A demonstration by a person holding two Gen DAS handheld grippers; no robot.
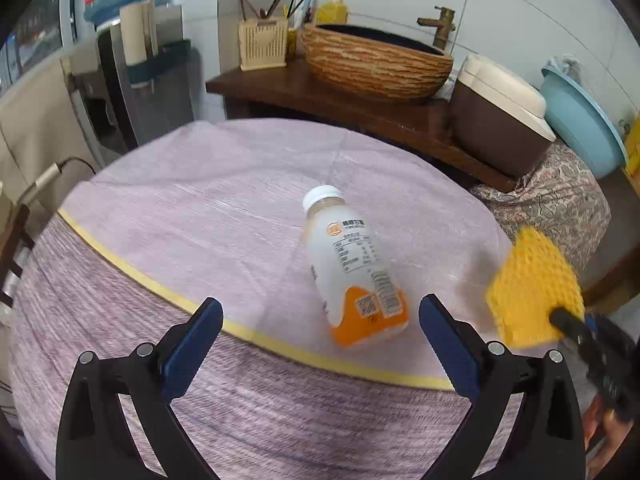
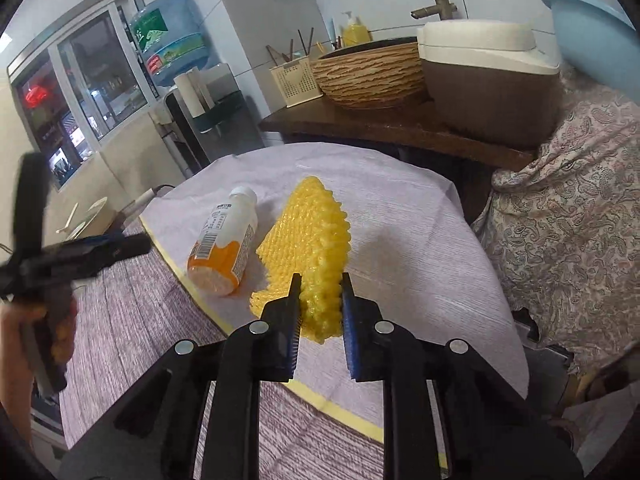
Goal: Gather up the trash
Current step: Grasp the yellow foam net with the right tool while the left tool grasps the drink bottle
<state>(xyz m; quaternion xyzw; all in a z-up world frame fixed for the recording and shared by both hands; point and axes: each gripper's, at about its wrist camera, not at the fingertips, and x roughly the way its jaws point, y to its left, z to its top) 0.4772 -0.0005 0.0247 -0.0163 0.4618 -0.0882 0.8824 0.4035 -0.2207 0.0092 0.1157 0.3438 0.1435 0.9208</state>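
Observation:
A white and orange plastic bottle (image 1: 354, 270) lies on its side on the round table's purple cloth (image 1: 208, 216), cap pointing away. My left gripper (image 1: 320, 312) is open, its blue pads just short of the bottle's orange base. My right gripper (image 2: 320, 292) is shut on a yellow foam net sleeve (image 2: 312, 236) and holds it just above the cloth, right of the bottle (image 2: 224, 244). The sleeve also shows at the right in the left wrist view (image 1: 532, 288).
Behind the table a wooden counter (image 1: 360, 100) carries a woven-pattern basin (image 1: 376, 60), a chopstick holder (image 1: 264, 44) and a brown rice cooker (image 1: 500, 116). A blue plastic basin (image 1: 580, 120) and a paisley cloth (image 2: 568, 232) are at the right. A water dispenser (image 2: 172, 48) stands at the left.

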